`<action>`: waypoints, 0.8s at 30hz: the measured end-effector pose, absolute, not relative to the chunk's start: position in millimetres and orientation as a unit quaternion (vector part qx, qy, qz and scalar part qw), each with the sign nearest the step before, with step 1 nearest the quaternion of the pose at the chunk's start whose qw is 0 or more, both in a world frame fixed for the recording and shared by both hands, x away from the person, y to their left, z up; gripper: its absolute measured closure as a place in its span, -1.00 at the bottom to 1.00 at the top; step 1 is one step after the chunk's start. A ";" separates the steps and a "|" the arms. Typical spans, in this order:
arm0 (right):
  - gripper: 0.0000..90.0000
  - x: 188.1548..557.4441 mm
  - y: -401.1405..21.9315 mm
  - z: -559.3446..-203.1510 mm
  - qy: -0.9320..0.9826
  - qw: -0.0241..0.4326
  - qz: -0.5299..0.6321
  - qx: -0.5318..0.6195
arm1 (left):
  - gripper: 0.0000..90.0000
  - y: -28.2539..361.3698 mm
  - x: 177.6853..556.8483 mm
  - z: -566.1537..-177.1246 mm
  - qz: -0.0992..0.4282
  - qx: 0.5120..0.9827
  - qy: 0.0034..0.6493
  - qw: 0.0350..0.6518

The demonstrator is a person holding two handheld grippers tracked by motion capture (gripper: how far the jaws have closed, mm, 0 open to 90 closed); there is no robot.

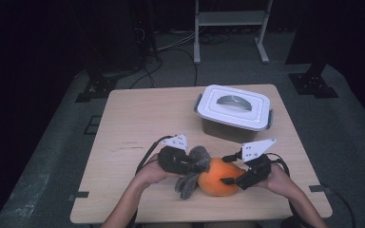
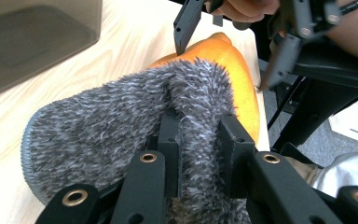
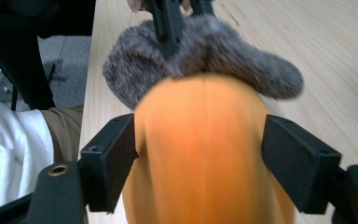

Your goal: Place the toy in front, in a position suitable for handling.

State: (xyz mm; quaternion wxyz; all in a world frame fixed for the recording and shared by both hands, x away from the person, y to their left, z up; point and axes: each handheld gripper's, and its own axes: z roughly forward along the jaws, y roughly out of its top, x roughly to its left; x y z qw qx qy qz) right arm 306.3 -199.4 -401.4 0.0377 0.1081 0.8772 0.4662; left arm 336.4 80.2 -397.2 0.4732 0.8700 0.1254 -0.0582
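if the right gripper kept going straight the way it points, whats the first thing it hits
The right gripper already has the orange object between its jaws, so that comes first. Beyond it lies the grey fuzzy cloth, pinched by the left gripper. Depth between them is hard to judge.

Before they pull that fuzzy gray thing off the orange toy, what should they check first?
1. Left gripper pinching the gray fuzzy cover: ok, a fold of it sits between the jaws.
2. Right gripper holding the orange plush body: ok, a jaw on each side, pressed against it.
3. Cover still partly over the orange body: ok, it wraps one end.
4. Table free on the left for pulling: ok.
5. Lidded white bin out of the way: ok, it stands farther back.
6. Grip strong enough not to slip: cannot tell.
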 end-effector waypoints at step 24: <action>0.28 303.2 -176.6 -408.2 0.884 0.081 0.453 0.078 | 0.63 95.4 342.6 -413.1 -0.091 0.846 0.151 0.503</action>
